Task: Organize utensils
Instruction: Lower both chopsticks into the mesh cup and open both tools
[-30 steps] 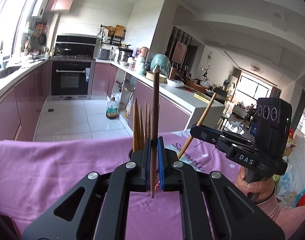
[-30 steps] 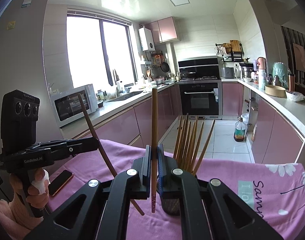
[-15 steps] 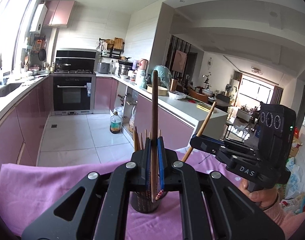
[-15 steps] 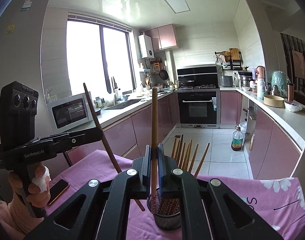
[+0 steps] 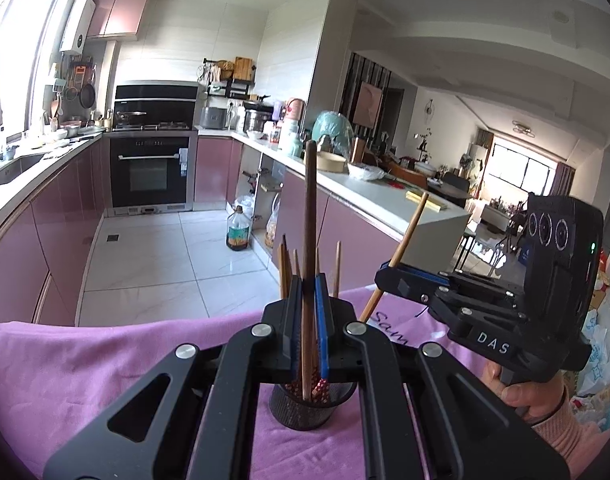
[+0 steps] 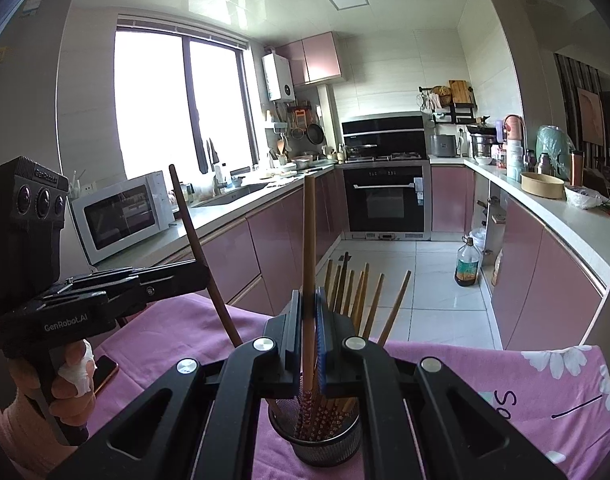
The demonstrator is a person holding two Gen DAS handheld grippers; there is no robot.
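My left gripper (image 5: 309, 292) is shut on a dark brown chopstick (image 5: 309, 208) held upright. Its lower end shows over the mouth of a black mesh cup (image 5: 305, 412) that holds several chopsticks. My right gripper (image 6: 309, 304) is shut on a lighter chopstick (image 6: 309, 232), whose patterned lower end hangs among those in the same cup (image 6: 325, 444). Each gripper also shows in the other's view: the right gripper (image 5: 387, 276) with its tilted light chopstick (image 5: 411, 228), and the left gripper (image 6: 201, 276) with its slanted dark chopstick (image 6: 189, 224).
The cup stands on a purple cloth (image 6: 505, 392) over the table. A phone (image 6: 105, 372) lies on the cloth at the left, beside the person's hand (image 6: 71, 384). Beyond the table edge are the tiled kitchen floor, pink cabinets and an oven.
Both grippers have shifted with their chopsticks, so the mesh cup now shows in full under the fingers. The chopsticks' lower ends now sit at its mouth. Both grips are unchanged.
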